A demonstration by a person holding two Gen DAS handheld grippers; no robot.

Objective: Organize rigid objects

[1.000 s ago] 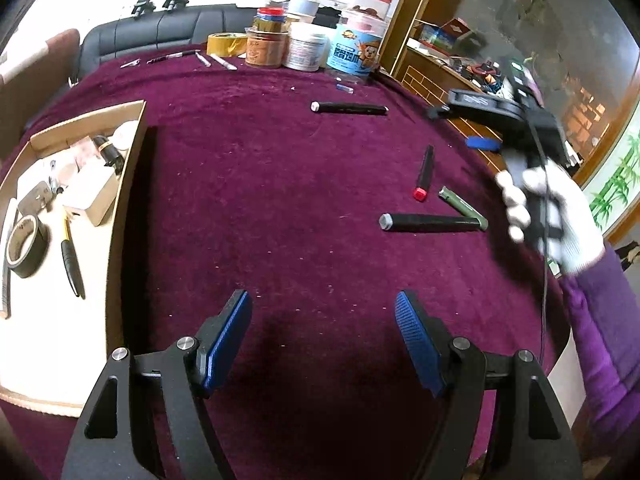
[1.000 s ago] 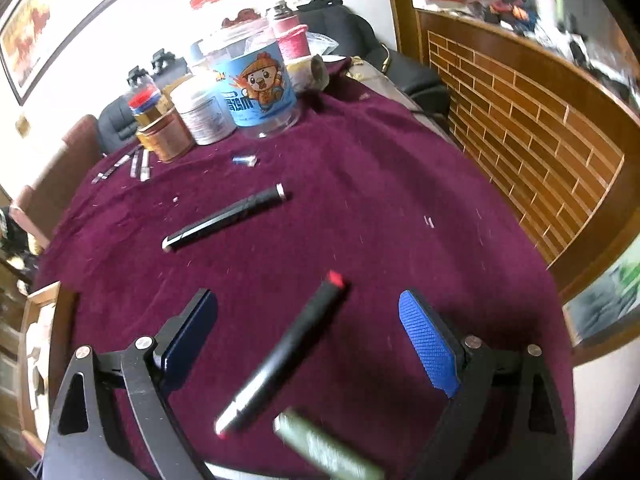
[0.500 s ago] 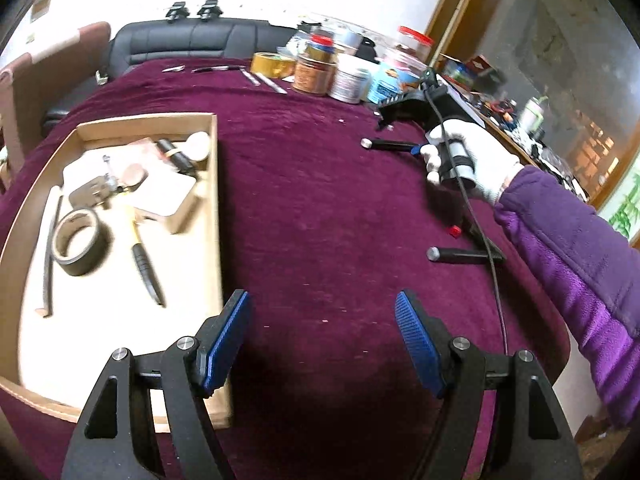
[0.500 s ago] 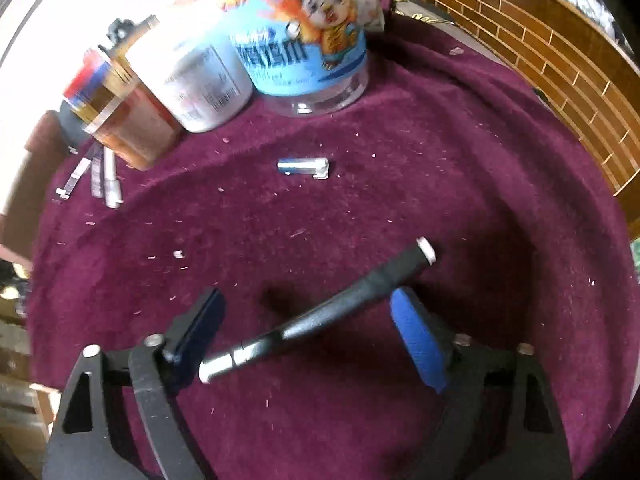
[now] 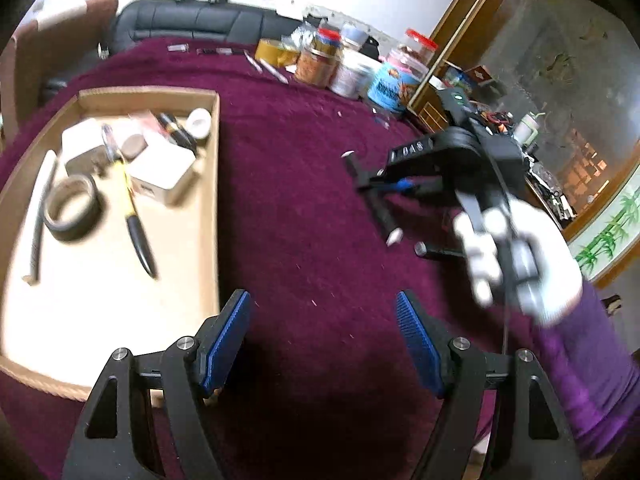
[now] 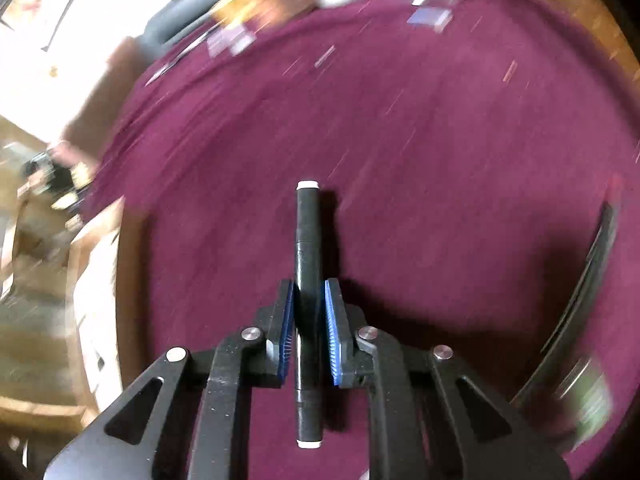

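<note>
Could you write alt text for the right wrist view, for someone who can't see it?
The right gripper, its jaws closing, clamps a black marker pen with white ends above a maroon tablecloth. The background is motion-blurred; a cardboard tray shows at left.

Cardboard tray [image 5: 212,168] lies left on the table [image 5: 300,220] — jars [image 5: 352,76] behind.

- One cardboard tray [image 5: 216,184] on the table [image 5: 304,208].
- One tape roll [image 5: 72,212] inside the tray.
- Two white boxes [image 5: 162,174].
- Two grippers [image 5: 324,344].
- One black marker [image 6: 308,280], gripped.
</note>
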